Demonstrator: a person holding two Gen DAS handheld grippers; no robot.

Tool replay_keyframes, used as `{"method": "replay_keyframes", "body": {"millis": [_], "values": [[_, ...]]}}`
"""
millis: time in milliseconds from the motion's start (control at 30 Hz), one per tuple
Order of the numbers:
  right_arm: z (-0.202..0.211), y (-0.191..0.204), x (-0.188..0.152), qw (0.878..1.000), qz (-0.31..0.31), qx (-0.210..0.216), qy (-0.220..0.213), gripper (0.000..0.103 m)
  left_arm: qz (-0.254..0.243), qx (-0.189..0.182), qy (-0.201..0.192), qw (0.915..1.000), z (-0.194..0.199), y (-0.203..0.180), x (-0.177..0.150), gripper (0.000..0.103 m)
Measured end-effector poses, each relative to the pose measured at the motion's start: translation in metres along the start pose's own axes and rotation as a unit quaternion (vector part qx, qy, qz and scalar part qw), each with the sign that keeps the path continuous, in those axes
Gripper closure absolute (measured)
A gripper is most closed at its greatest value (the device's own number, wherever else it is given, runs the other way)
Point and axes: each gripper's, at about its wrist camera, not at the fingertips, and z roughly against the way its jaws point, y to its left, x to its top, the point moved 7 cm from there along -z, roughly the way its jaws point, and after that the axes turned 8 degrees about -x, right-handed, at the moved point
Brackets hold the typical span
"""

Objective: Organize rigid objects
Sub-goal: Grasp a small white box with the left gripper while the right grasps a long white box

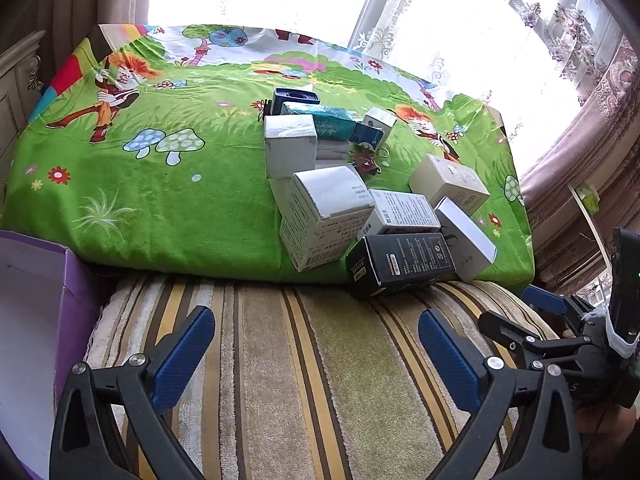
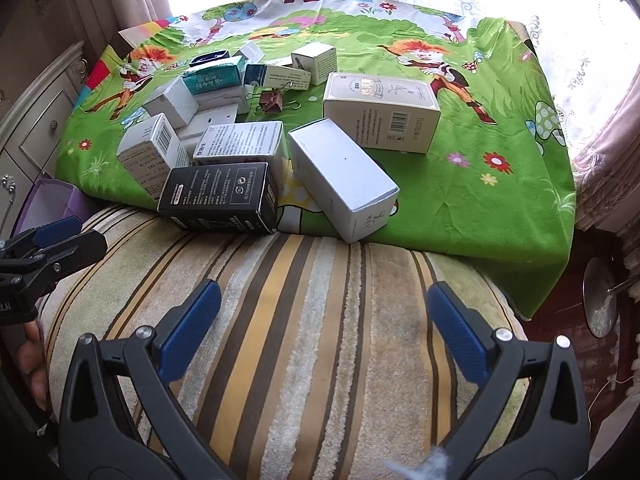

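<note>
- Left hand-held gripper [image 1: 316,344] and right hand-held gripper [image 2: 324,320]: both released, empty, over the striped cushion [image 2: 320,340].
- Boxes jumbled on green cloth [image 2: 500,200]; black box [image 2: 220,196] nearest, overhanging the cloth's edge.
- Advice: take the black box first, squarely across its narrow sides; purple bin [image 1: 36,320] sits left.

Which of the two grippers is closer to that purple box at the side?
The left. The left gripper hangs open over the striped cushion, right beside the purple box. The right gripper, also open, is farther off, beyond the left one.
</note>
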Motion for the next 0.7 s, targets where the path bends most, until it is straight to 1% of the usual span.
{"method": "replay_keyframes", "body": {"millis": [67,200,333,400,433,467,500,533,567,600,633,700], "values": [[-0.004,-0.005,0.011,1.0,0.012,-0.012,-0.003,0.0,0.009,-0.001,-0.006,0.9999,0.0,-0.003,0.012,0.0],[-0.013,-0.008,0.032,0.999,0.032,-0.017,-0.009,0.0,0.041,0.005,-0.006,0.9991,-0.01,-0.002,0.035,0.001],[-0.028,-0.007,0.045,0.998,0.059,-0.033,-0.002,0.001,0.07,0.011,0.011,0.9974,-0.027,0.0,0.048,0.005],[-0.036,-0.005,0.048,0.997,0.069,-0.032,0.006,0.003,0.076,0.025,0.024,0.9965,-0.038,0.003,0.05,0.008],[-0.041,-0.003,0.048,0.997,0.073,-0.031,0.014,0.007,0.081,0.028,0.028,0.996,-0.043,0.004,0.05,0.009],[-0.046,-0.002,0.048,0.996,0.077,-0.031,0.021,0.012,0.085,0.029,0.033,0.9954,-0.047,0.006,0.05,0.012],[-0.051,-0.001,0.048,0.996,0.08,-0.03,0.028,0.016,0.089,0.029,0.038,0.9949,-0.052,0.007,0.05,0.018],[-0.055,0.0,0.048,0.995,0.084,-0.031,0.036,0.023,0.091,0.027,0.042,0.9946,-0.057,0.008,0.051,0.022],[-0.059,0.001,0.047,0.995,0.088,-0.031,0.042,0.033,0.09,0.026,0.048,0.9945,-0.061,0.008,0.05,0.033],[-0.062,0.002,0.046,0.994,0.091,-0.029,0.048,0.039,0.089,0.026,0.054,0.9942,-0.065,0.01,0.049,0.049],[-0.064,0.003,0.045,0.994,0.092,-0.026,0.053,0.05,0.09,0.023,0.057,0.994,-0.067,0.011,0.048,0.051],[-0.063,0.002,0.044,0.995,0.089,-0.021,0.049,0.054,0.088,0.021,0.052,0.9945,-0.065,0.013,0.048,0.055]]}}
